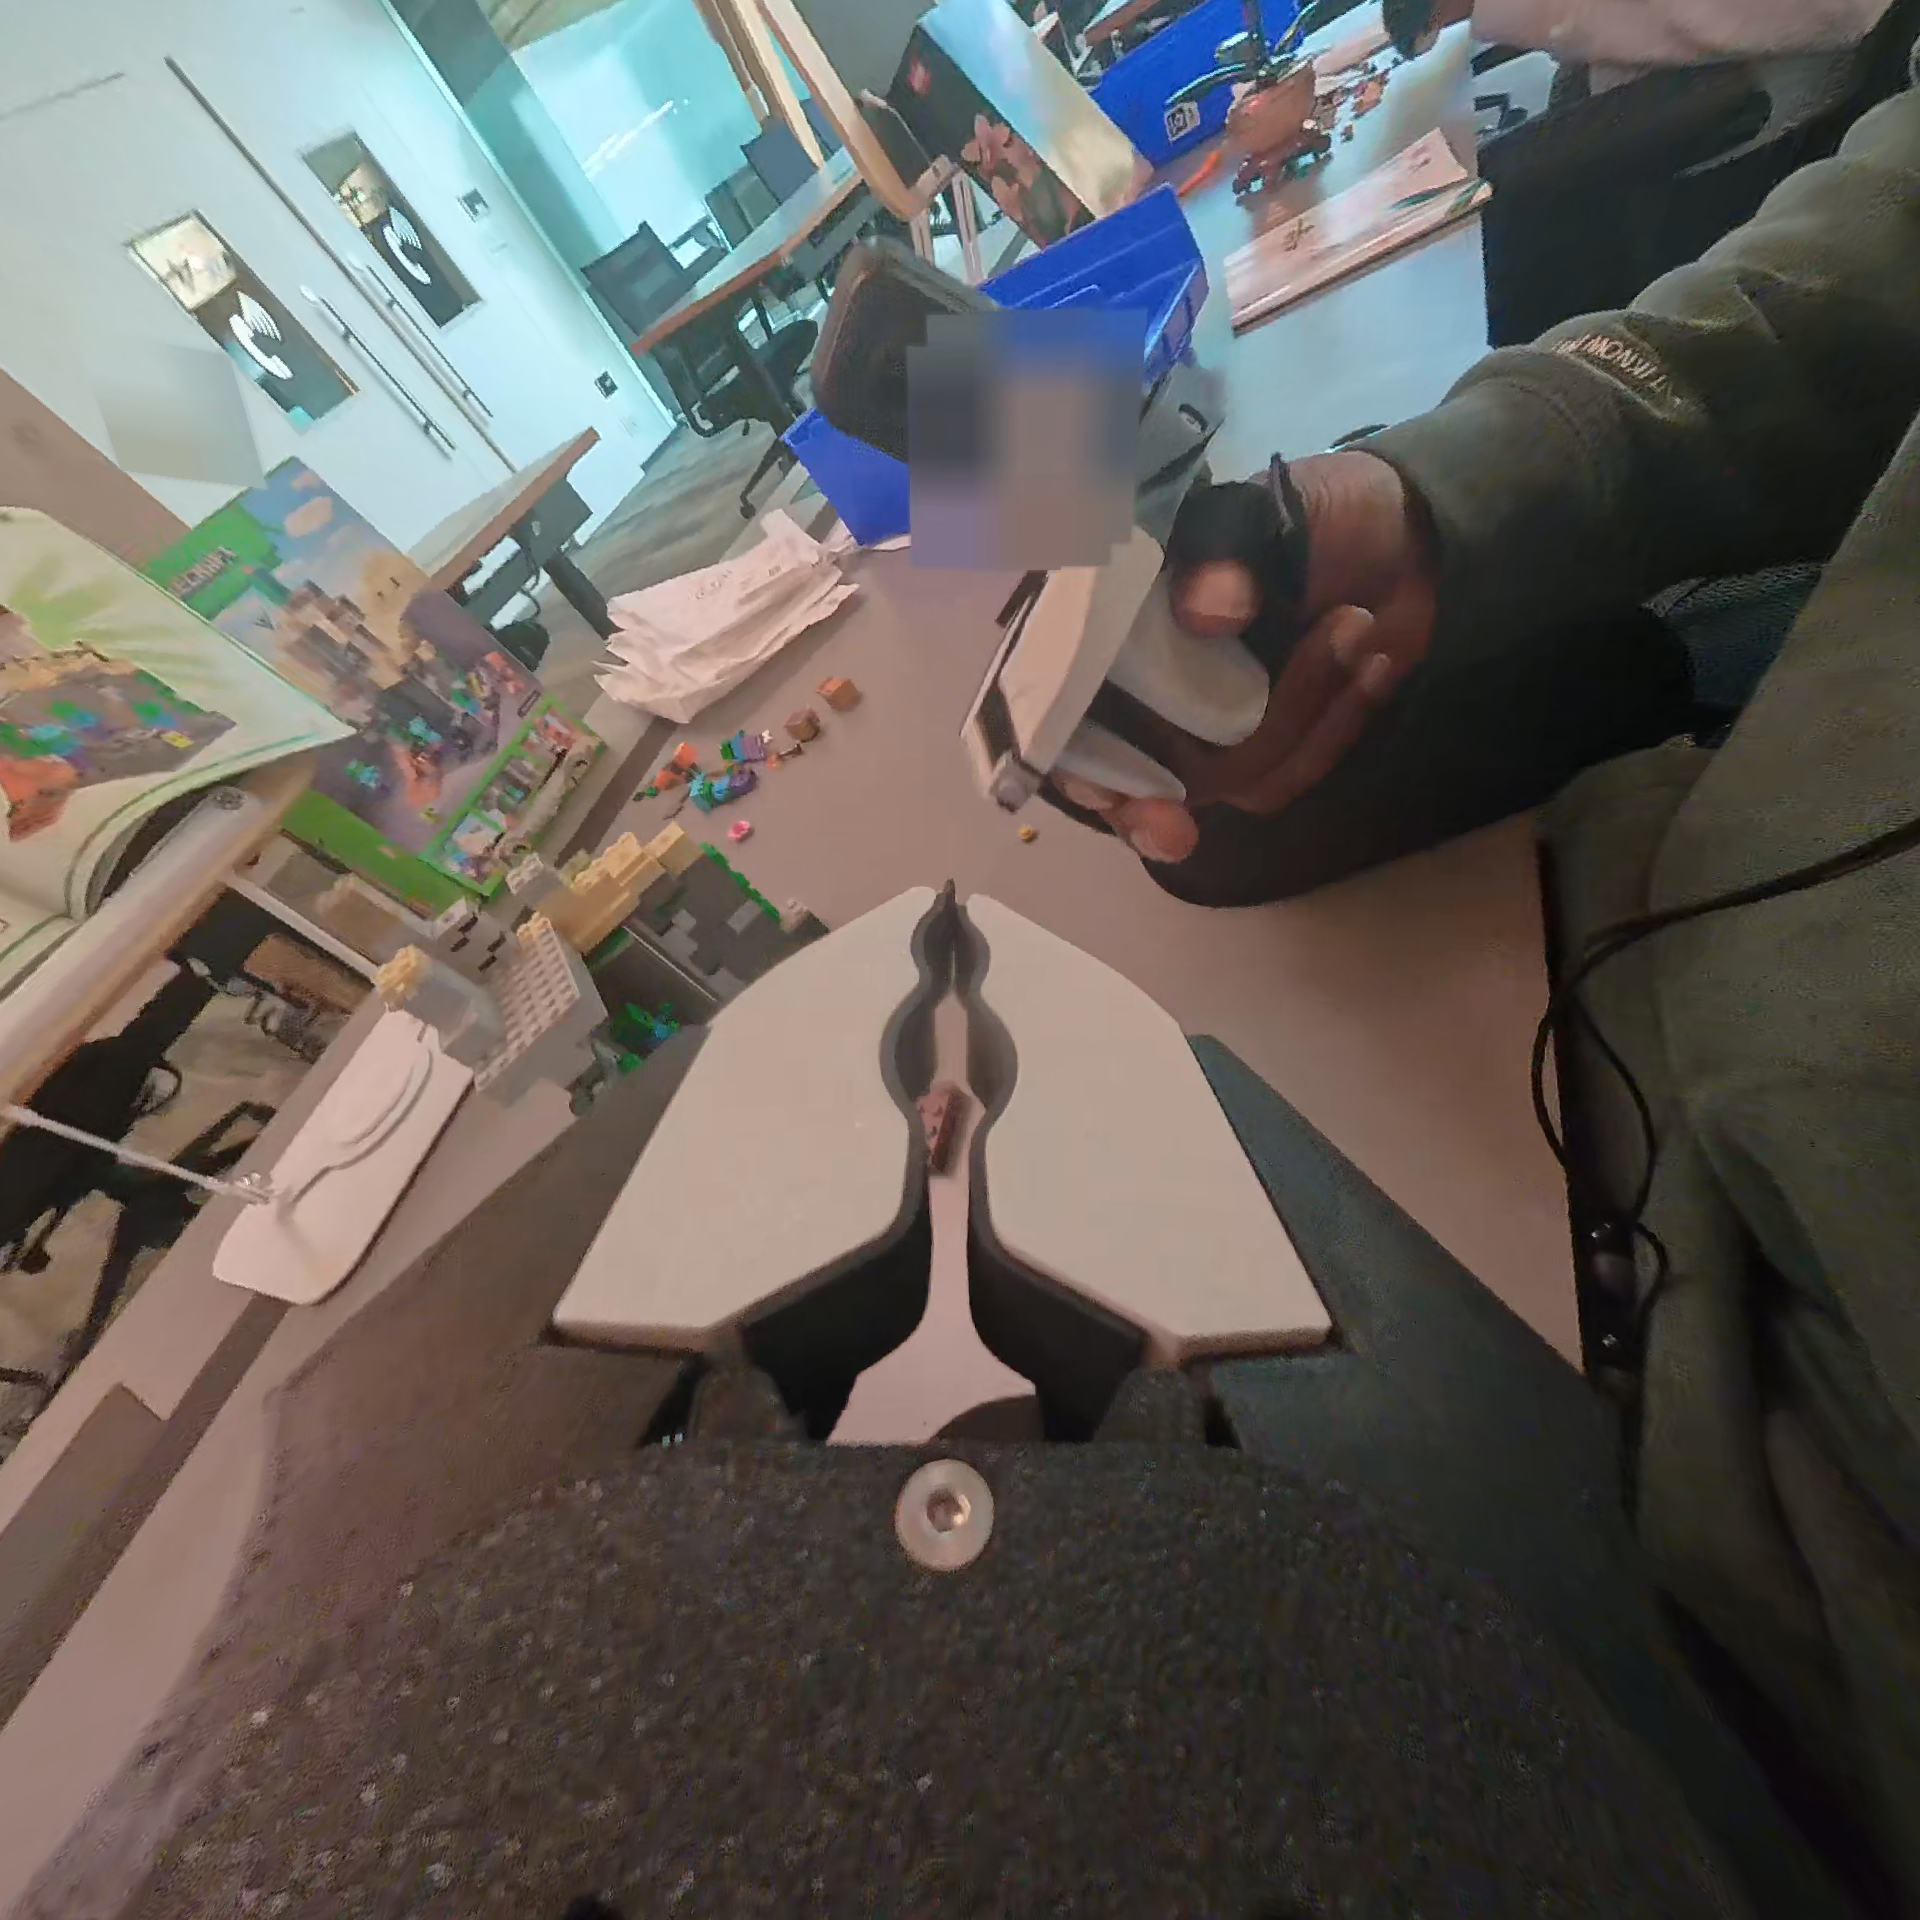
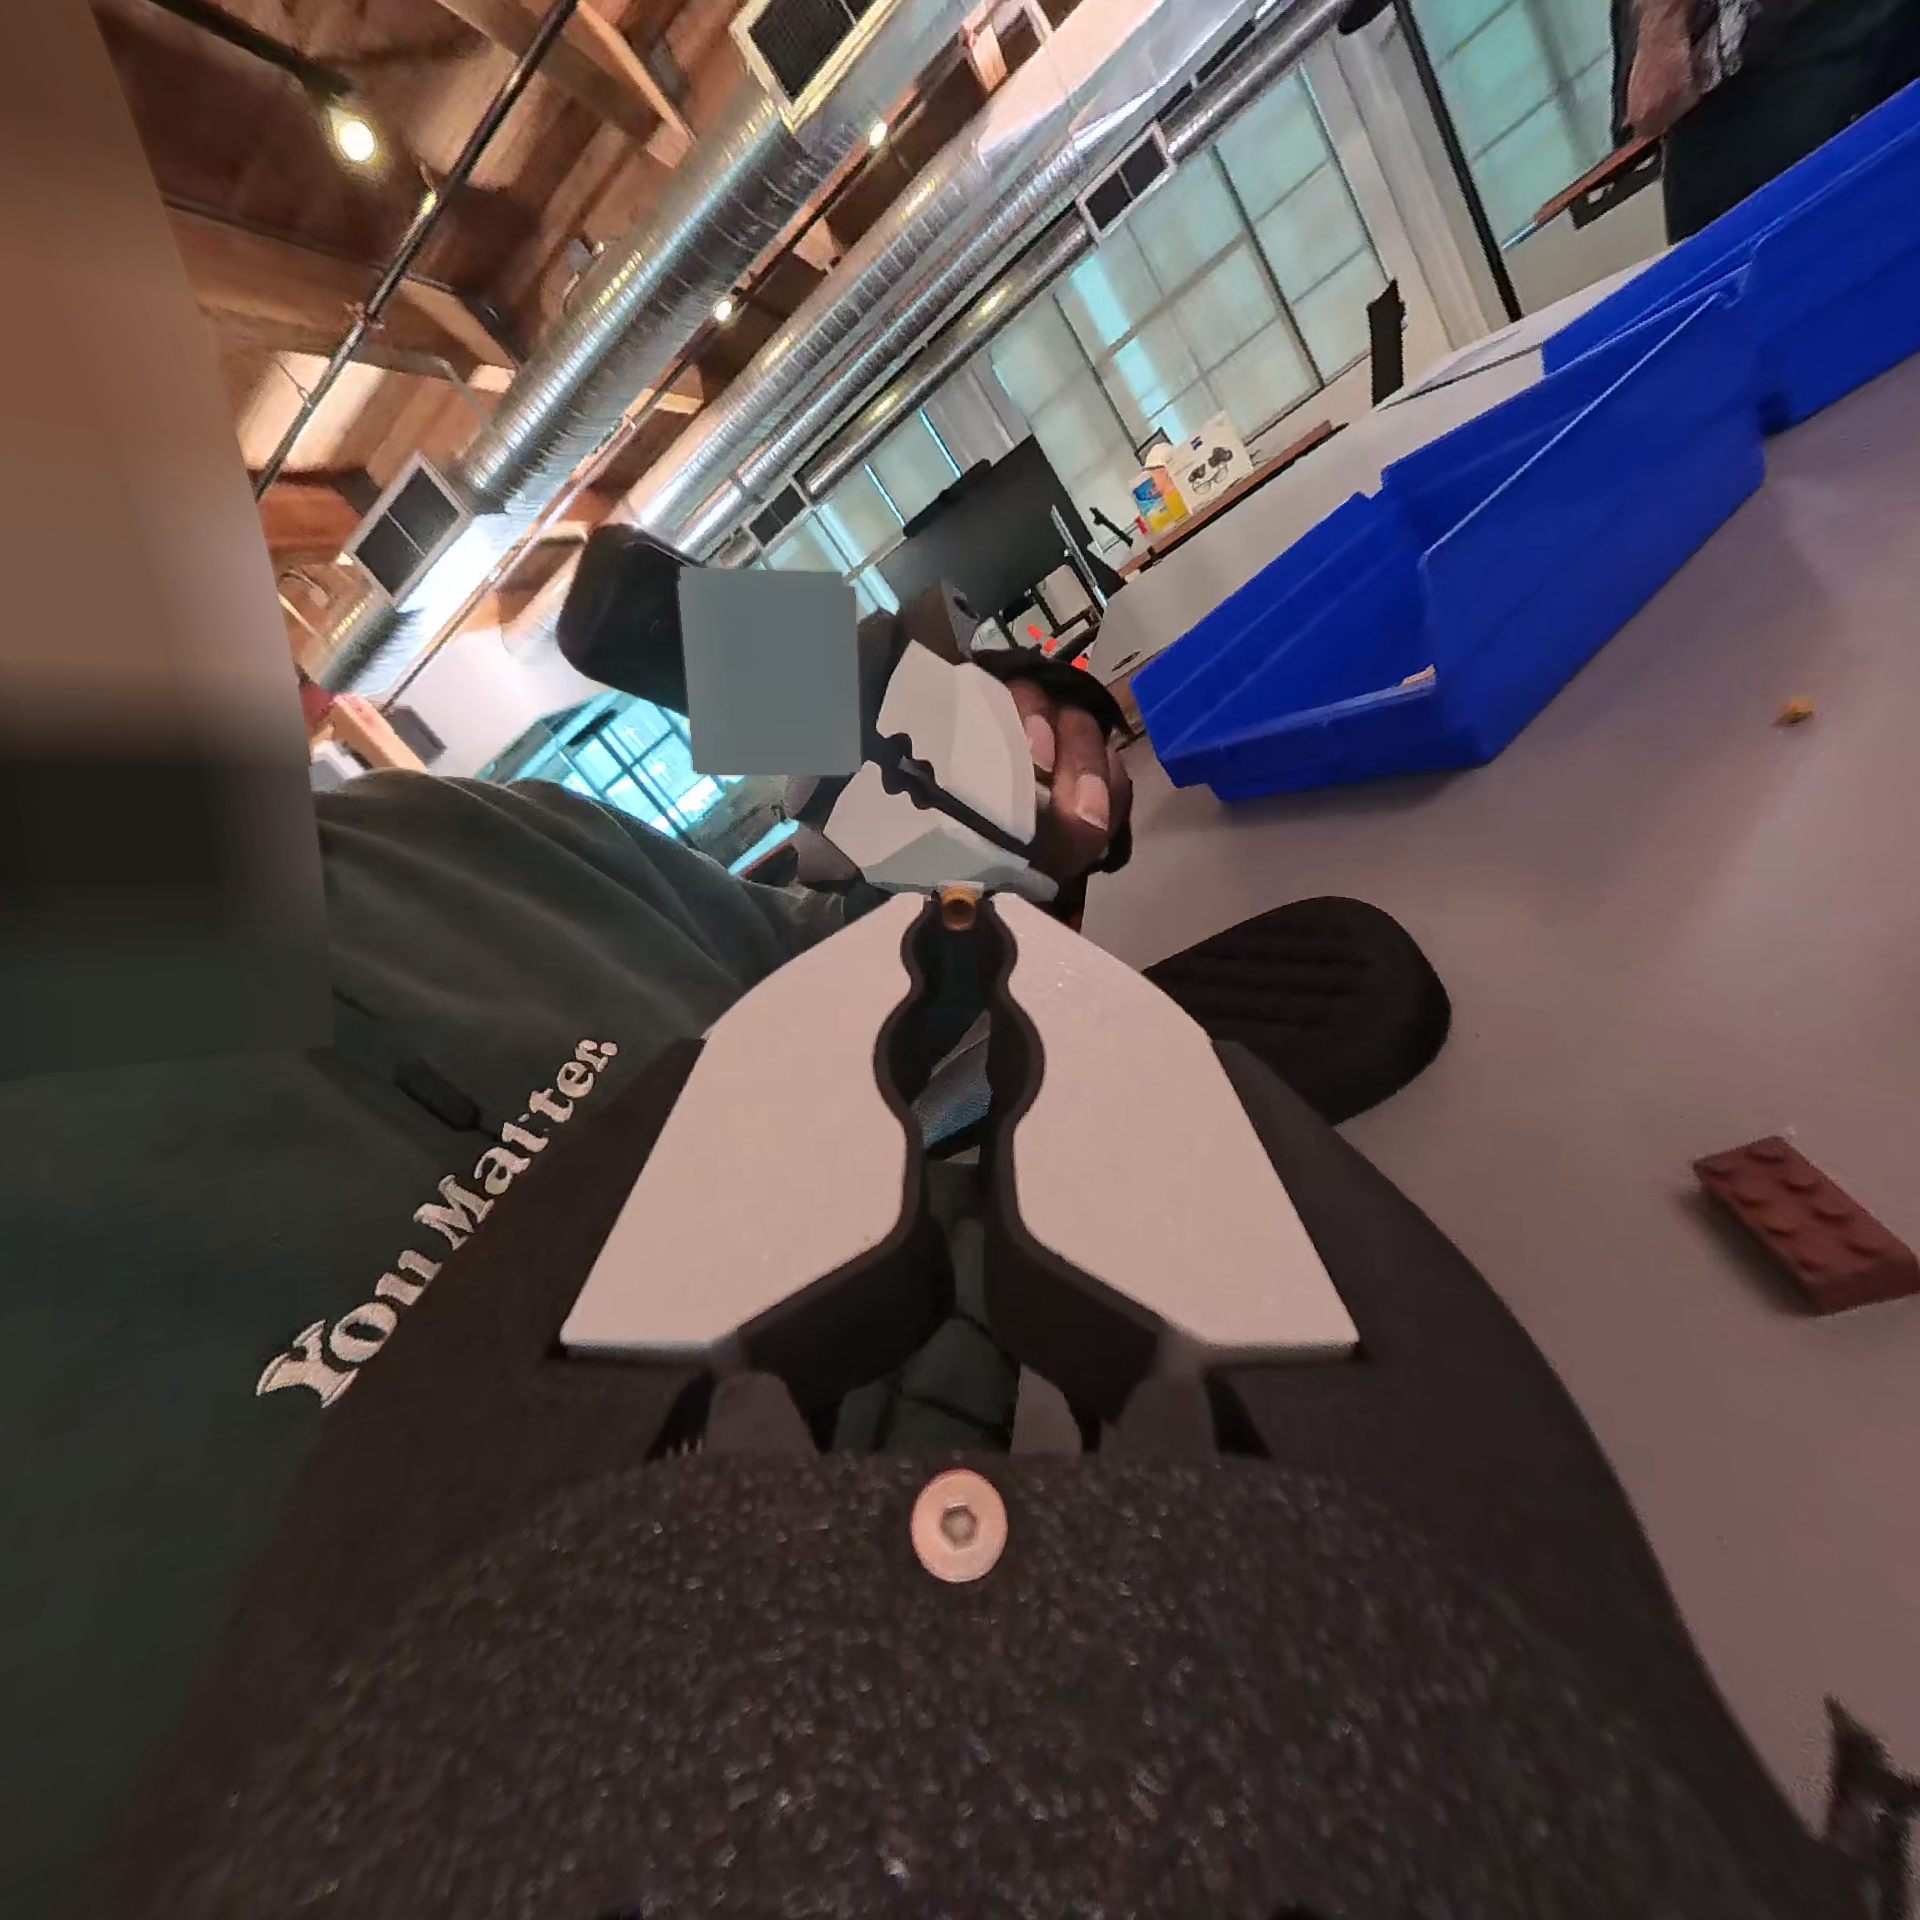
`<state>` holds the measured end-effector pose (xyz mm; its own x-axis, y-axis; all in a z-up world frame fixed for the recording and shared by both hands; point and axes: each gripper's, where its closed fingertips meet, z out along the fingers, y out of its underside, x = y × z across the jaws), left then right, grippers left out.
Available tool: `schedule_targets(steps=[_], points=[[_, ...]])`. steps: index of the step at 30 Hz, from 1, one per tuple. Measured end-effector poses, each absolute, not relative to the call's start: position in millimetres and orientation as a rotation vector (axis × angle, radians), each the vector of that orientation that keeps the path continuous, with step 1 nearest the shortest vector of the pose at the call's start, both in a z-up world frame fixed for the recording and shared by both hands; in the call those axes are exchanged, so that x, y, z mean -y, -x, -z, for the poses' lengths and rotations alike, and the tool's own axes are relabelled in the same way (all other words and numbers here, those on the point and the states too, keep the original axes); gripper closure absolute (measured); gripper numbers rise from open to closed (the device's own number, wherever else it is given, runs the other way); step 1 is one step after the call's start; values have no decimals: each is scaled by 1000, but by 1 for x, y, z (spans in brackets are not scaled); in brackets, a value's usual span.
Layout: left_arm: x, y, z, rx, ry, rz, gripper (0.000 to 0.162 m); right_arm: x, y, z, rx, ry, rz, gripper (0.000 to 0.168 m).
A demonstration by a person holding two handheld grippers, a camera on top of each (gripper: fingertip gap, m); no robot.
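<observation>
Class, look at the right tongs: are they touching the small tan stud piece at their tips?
Touching. The right wrist view shows the right tongs shut on the small tan stud piece, pinched between both tips with no gap visible.

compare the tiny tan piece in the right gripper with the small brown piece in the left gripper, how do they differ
The tiny tan round piece sits pinched at the very tips of the right gripper, while the small reddish-brown studded piece is clamped farther back between the fingers of the left gripper. The tan piece is lighter and looks rounded; the brown piece is darker, flatter and more oblong. Both are small toy brick parts held in shut grippers.
</observation>
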<state>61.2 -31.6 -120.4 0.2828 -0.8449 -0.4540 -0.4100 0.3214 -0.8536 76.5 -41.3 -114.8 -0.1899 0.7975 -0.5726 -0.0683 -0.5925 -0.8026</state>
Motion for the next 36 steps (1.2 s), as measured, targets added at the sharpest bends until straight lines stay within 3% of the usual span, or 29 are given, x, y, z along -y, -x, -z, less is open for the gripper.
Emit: schedule_targets(steps=[5,10,16,30,36], points=[[42,-75,117,-1405,1186,386,144,47,-69,111,890,1469,-1888,162],[43,-79,115,-1445,1087,258,154,52,-66,109,881,1466,-1963,162],[46,-77,118,-1486,1049,205,154,55,-64,111,853,1506,-2060,162],[61,-77,128,-1342,1265,770,156,68,-67,121,1034,1492,-1945,162],[55,-62,138,-1326,1303,708,162,58,-81,129,1008,1545,-1834,163]])
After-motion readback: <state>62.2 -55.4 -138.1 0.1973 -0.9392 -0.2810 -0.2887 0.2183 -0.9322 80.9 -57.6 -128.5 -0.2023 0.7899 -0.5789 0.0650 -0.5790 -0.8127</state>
